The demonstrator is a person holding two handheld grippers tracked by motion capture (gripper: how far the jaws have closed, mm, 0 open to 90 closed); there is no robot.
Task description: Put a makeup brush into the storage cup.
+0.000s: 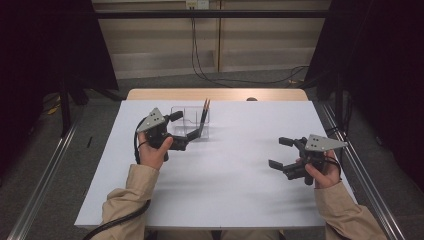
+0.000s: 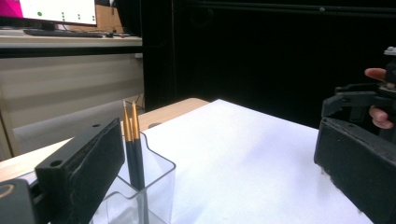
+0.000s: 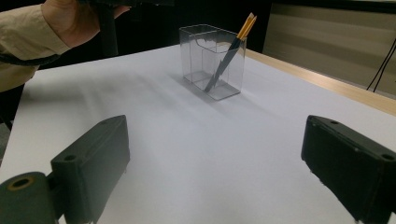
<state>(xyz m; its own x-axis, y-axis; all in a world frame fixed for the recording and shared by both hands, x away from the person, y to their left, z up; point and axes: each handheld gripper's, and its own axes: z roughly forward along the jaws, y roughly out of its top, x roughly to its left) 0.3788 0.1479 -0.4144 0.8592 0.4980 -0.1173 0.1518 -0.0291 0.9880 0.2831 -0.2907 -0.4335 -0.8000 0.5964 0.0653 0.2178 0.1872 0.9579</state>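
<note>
High view: two dark pencils (image 1: 204, 116) with orange-gold tips stand together in a clear plastic box (image 1: 190, 121) on the white table top (image 1: 230, 170), toward the far left part of the sheet. Their long axis runs steeply up, tips uppermost, leaning toward the far right of the box. They rest against its right wall.

Right gripper view: same pencils (image 3: 229, 51) seen as a slanted pair, lower ends at the box floor, tips clear above the rim, tilted to the right in this view. Box (image 3: 212, 60) stands upright, well apart from this gripper's jaws.

Left gripper view: pencils (image 2: 132, 144) near upright, tips pointing up, inside the box corner (image 2: 149, 186), just beside the left-hand jaw.

Left gripper (image 1: 182, 127): held by the left hand (image 1: 152, 152) at the near left side of the box, forearm in a tan sleeve (image 1: 127, 200) coming from the bottom edge. Jaws stand wide apart, nothing gripped between them; one jaw reaches close to the pencils' lower part, contact not clear.

Right gripper (image 1: 280, 152): held by the right hand (image 1: 322, 172) at the right side of the table, pointing left across the sheet, jaws wide apart, nothing between them.

No readable writing on pencils, box or grippers.
</note>
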